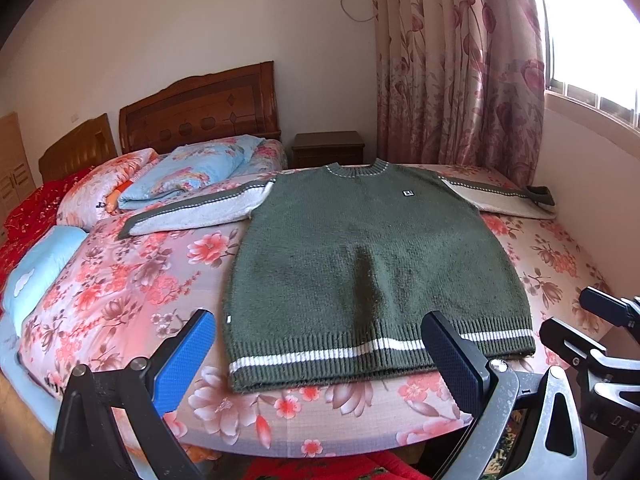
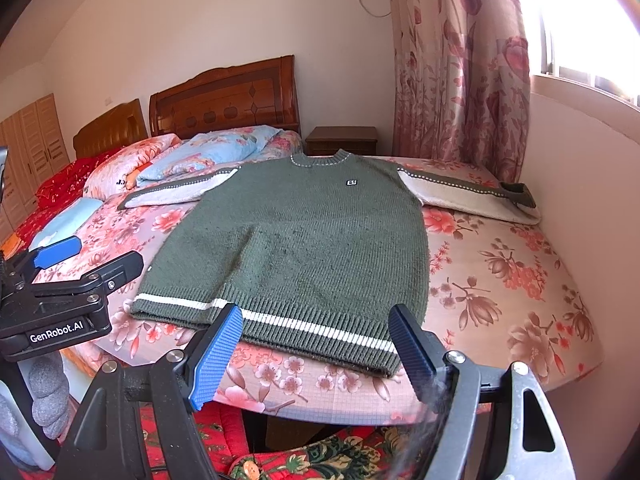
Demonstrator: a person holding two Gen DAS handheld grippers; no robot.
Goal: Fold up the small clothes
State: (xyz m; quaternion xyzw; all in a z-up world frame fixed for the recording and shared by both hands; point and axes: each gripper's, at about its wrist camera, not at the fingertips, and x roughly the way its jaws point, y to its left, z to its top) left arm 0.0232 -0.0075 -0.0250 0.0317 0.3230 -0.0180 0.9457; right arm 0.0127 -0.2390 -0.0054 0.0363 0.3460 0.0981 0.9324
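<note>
Now sweater (image 1: 372, 264) lies flat, collar away, sleeves spread sideways

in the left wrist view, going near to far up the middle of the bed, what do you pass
White-striped hem → green sweater body → small chest logo patch → ribbed collar → dark wooden nightstand → pale wall.

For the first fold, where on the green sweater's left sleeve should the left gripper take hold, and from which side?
Probably the cuff end of the left sleeve. It lies flat, stretched outward from the green sweater toward the pillows, so its tip is free. The open left gripper could come in from the outer left, one finger slipping under the cuff edge.
</note>
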